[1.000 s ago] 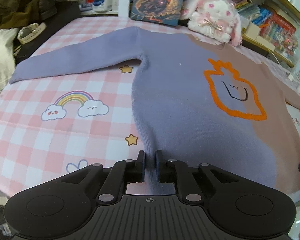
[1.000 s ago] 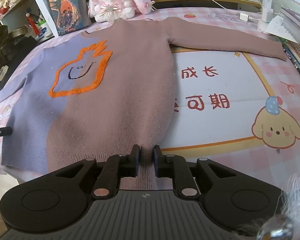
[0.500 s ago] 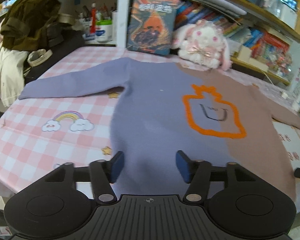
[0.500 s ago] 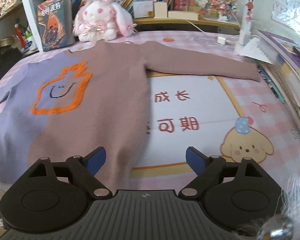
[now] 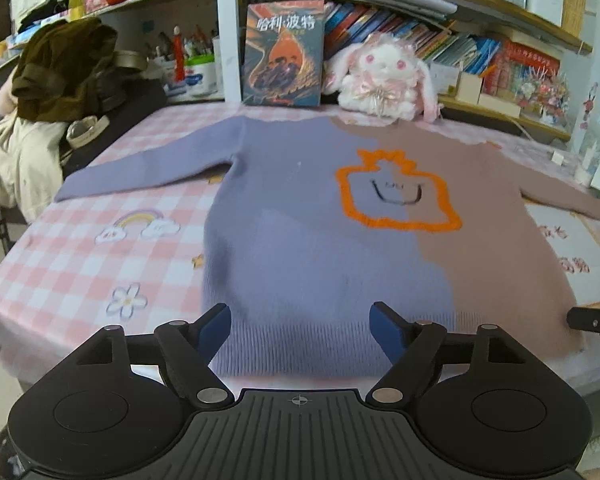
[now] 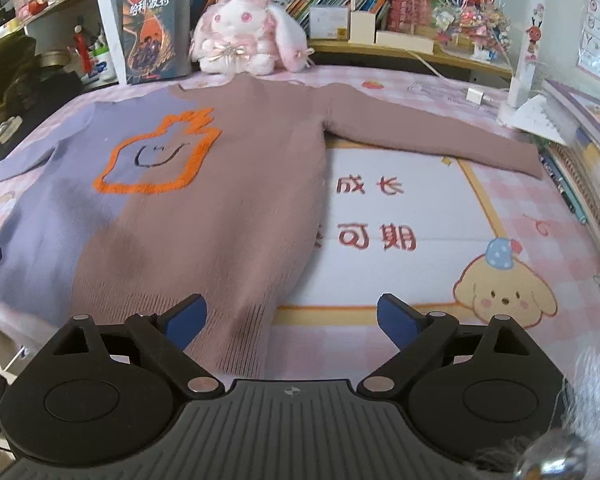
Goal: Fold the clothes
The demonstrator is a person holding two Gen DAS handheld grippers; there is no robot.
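Shelves packed with books line the far wall of a cluttered room, and in front of them a surface covered in a pink-and-white checked cloth carries the work. A sweater, half lilac and half dusty pink with an orange-outlined motif on the chest, lies flat and face up across the cloth, both sleeves spread out to the sides, its neck toward the far edge and its ribbed hem at the near edge. Just beyond the collar sits a white plush rabbit, with a large upright book to its left. At the far left a chair is heaped with dark and cream clothes. To the right of the sweater the cloth shows a printed white panel with red characters and a cartoon puppy.

The left tool hangs over the lilac part of the hem; its jaws have just been opening and stand released, with the hem lying beneath the gap but clear of the blue pads. The right tool sits over the pink corner of the hem at the near edge; its jaws have likewise just been opening, spread wide, gripping nothing.
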